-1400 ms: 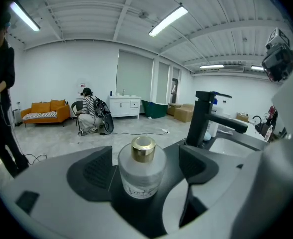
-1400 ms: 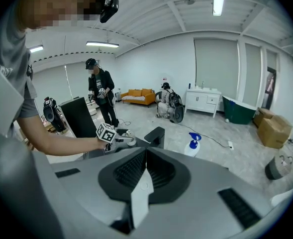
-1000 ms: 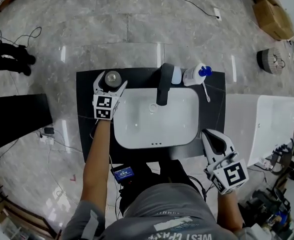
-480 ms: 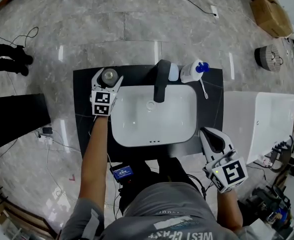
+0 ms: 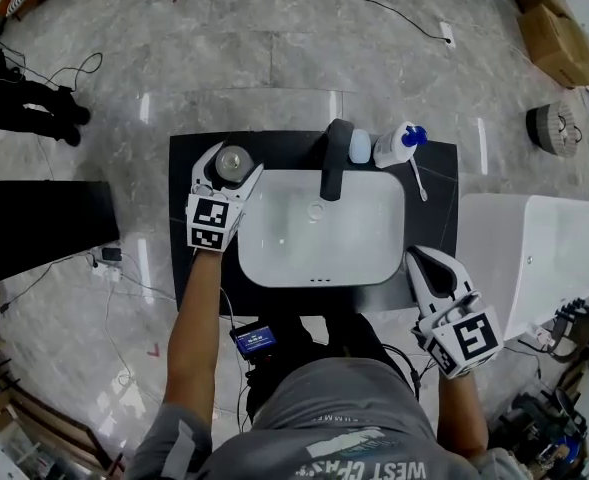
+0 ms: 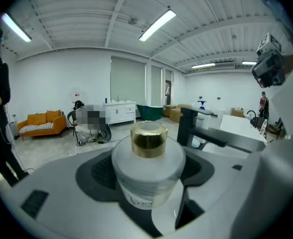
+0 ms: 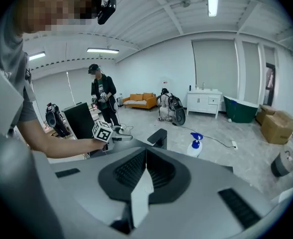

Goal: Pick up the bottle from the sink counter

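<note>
Bottle point(image 6: 147, 166), frosted with a gold cap, sits clamped between the jaws of the left gripper point(image 5: 231, 164), which have just been closing on it, over the back left corner of the dark sink counter point(image 5: 187, 268). The grasp looks done. I can't tell whether its base is clear of the counter, so the lift may remain. The left arm reaches forward, its gripper tipped slightly down. The right gripper point(image 5: 422, 259) hangs by the front right edge, jaws together, empty.

Grey short-sleeved T-shirt point(image 5: 359, 430) with white lettering; white left claw point(image 5: 231, 160) and right claw point(image 5: 423, 262) carry black-and-white marker cubes point(image 5: 210, 223).
</note>
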A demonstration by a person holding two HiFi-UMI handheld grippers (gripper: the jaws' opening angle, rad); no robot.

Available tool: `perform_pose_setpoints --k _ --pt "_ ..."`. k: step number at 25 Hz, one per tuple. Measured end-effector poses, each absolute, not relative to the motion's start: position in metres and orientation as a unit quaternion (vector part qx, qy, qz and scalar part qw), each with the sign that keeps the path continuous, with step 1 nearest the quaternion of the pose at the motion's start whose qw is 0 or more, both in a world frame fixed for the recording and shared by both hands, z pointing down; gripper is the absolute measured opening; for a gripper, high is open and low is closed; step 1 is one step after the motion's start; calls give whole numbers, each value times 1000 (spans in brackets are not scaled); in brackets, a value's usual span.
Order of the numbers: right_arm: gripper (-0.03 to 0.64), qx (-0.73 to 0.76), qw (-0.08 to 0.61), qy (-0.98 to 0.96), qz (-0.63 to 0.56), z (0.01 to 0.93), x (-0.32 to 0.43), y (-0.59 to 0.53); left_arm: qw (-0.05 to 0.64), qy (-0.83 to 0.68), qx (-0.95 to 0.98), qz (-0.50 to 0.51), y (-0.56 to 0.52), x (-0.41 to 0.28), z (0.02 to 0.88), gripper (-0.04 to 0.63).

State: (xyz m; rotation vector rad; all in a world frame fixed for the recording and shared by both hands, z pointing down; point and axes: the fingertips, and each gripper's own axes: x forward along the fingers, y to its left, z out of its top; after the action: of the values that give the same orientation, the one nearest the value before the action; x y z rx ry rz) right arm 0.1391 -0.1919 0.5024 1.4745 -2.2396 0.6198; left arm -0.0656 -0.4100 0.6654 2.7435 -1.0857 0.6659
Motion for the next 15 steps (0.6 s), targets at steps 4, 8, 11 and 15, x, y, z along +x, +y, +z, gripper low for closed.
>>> perform_pose_setpoints --k 4,8,11,15 --pt "3 517 186 -808 214 495 138 -194 44 -352 909 218 -392 -70 622 334" --pt "3 508 168 -822 193 481 139 -198 36 -350 910 219 -371 -72 580 334" --pt "3 500 154 -834 175 470 139 -201 35 -348 911 218 -355 -75 551 334" --pt "3 487 133 -850 151 454 136 -206 41 -349 913 205 -335 -78 516 334"
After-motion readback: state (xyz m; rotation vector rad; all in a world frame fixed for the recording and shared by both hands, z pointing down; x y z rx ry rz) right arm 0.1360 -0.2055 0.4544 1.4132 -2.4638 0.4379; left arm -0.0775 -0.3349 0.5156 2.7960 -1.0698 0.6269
